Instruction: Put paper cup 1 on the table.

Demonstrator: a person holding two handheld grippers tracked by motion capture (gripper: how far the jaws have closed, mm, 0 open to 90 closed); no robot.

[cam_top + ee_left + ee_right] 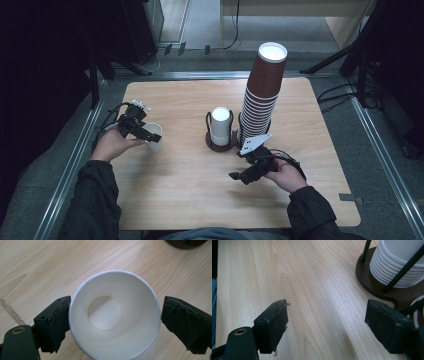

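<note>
A single white paper cup (pixel 155 137) stands on the wooden table (pixel 190 190) at the left. My left gripper (pixel 148 135) is open and straddles it. In the left gripper view I look down into the cup (pixel 115 315); the left pad (pixel 58 322) touches its rim and the right pad (pixel 185 325) stands a sliver away. My right gripper (pixel 240 176) hovers open near the front right of the cup holder, nothing between its jaws (pixel 327 325).
A dark round holder (pixel 220 145) with wire uprights carries a short stack of white cups (pixel 220 125) (pixel 399 262) at the table's middle. A tall, leaning stack of brown cups (pixel 261 95) rises just right of it. The holder's base (pixel 374 287) lies ahead of my right gripper.
</note>
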